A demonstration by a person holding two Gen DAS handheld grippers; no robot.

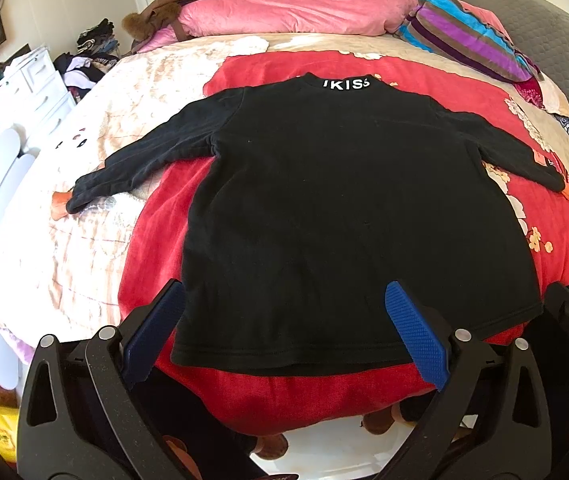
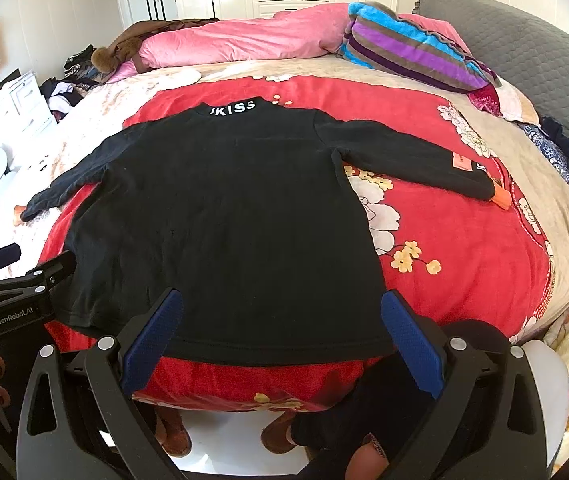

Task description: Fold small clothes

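- A bedroom: a wide bed carries a red floral blanket, with a pink quilt and a striped pillow heaped at its far end.
- The black long-sleeved top lies flat on the blanket, hem nearest the cameras, collar lettering away, both sleeves spread out sideways.
- The left gripper hangs over the hem's left part, jaws wide apart, holding nothing.
- The right gripper hangs over the hem's right part, likewise spread and empty.
- No fold looks started yet; the likely first step is bringing a sleeve across the body.
- To do it well, pinch the right sleeve near its cuff, lift low, and lay it straight across without dragging the body.
- The left cuff is small and distorted at the frame edge, so whether it lies flat is hard to say; check before folding.
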